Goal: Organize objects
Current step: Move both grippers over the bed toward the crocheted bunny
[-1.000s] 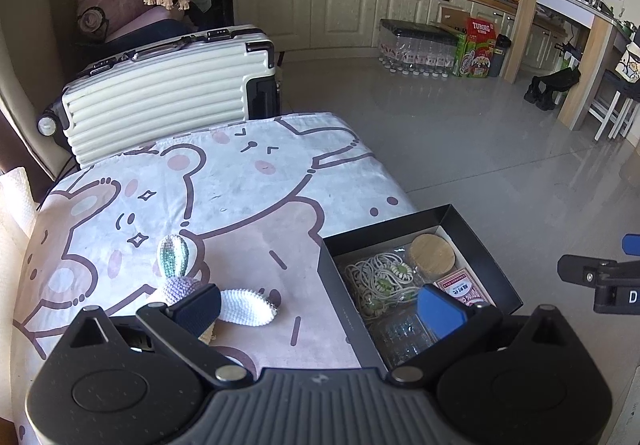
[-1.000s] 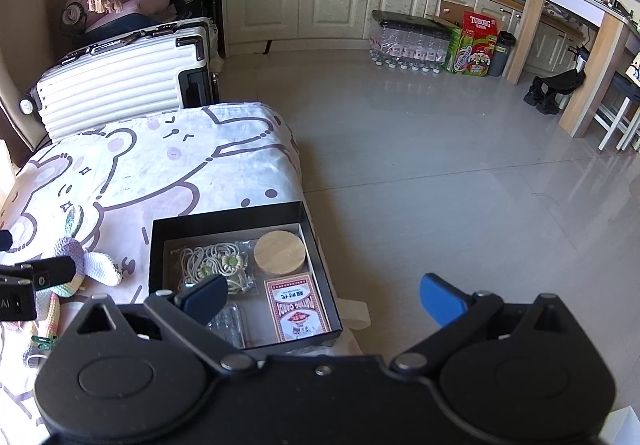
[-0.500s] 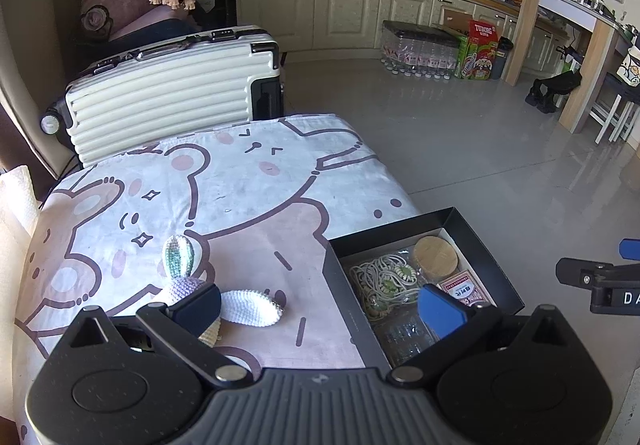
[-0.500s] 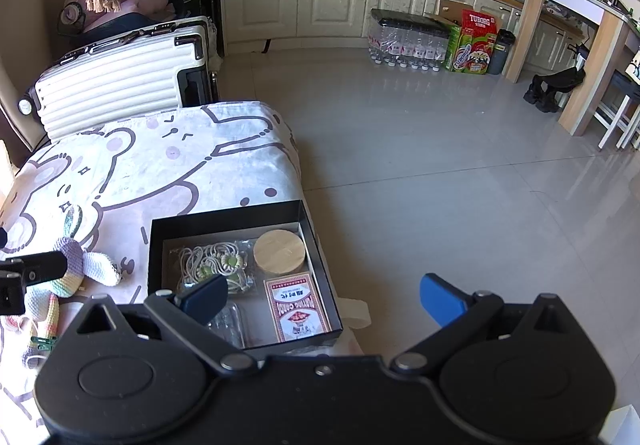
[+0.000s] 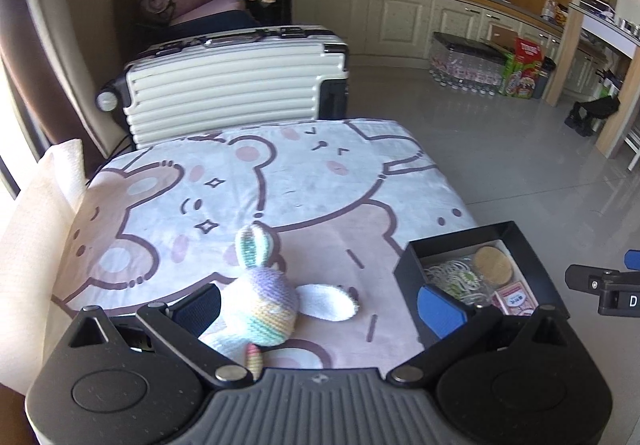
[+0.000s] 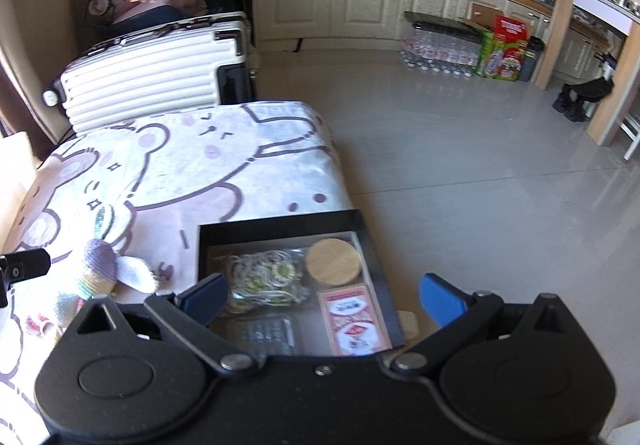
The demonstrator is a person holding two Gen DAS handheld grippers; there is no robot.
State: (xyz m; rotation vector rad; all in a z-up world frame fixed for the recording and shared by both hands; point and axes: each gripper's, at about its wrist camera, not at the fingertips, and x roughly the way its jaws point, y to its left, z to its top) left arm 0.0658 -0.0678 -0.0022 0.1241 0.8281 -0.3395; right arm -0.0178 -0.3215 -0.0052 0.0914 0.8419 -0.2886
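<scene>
Left hand-held gripper (image 5: 318, 305) spread wide around pastel crocheted rabbit toy (image 5: 260, 307), lower centre of frame, lying on bear-print blanket (image 5: 304, 181). Right hand-held gripper (image 6: 322, 295) also wide, empty, above shallow black box (image 6: 280, 227) holding round wooden lid (image 6: 333, 261) and red card pack (image 6: 354, 319).

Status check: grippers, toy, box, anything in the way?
Left gripper open around bunny. Right gripper open, empty, over box. Nothing between bunny and box.
</scene>
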